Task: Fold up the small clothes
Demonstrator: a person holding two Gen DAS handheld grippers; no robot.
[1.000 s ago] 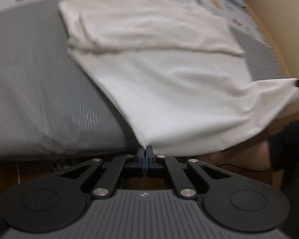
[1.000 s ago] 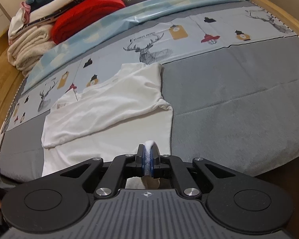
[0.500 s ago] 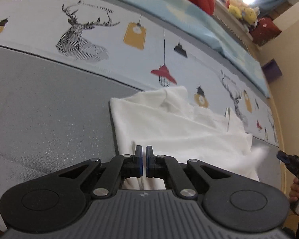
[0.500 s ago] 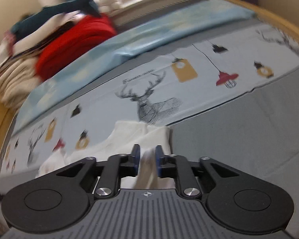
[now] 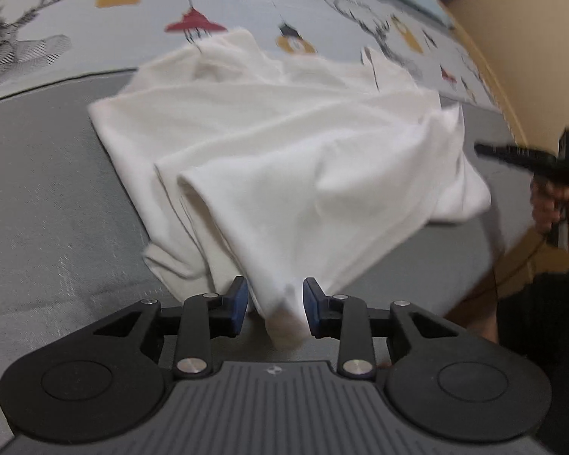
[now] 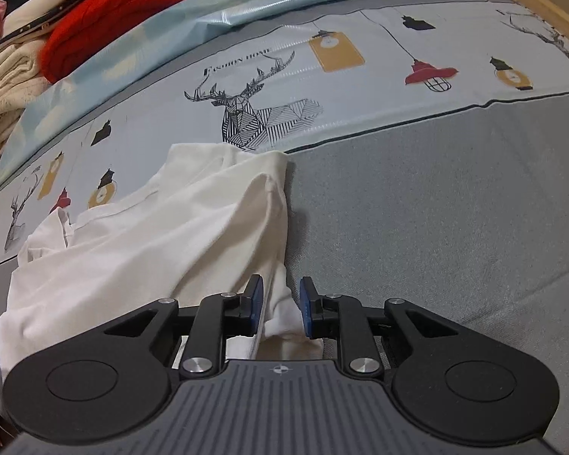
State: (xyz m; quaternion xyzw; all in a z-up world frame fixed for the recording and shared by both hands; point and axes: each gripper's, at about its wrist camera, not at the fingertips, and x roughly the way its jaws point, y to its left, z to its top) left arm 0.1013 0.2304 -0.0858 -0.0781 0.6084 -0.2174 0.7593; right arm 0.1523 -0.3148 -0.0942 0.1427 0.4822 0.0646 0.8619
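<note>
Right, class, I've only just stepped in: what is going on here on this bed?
A person with a gripper in each hand is folding a small white shirt on a grey bed cover. The left gripper is opening, with a corner of the shirt between its pads. The right gripper also stands apart around another bit of the shirt, not pinching it. The shirt lies doubled over and rumpled, beside a deer-print sheet.
</note>
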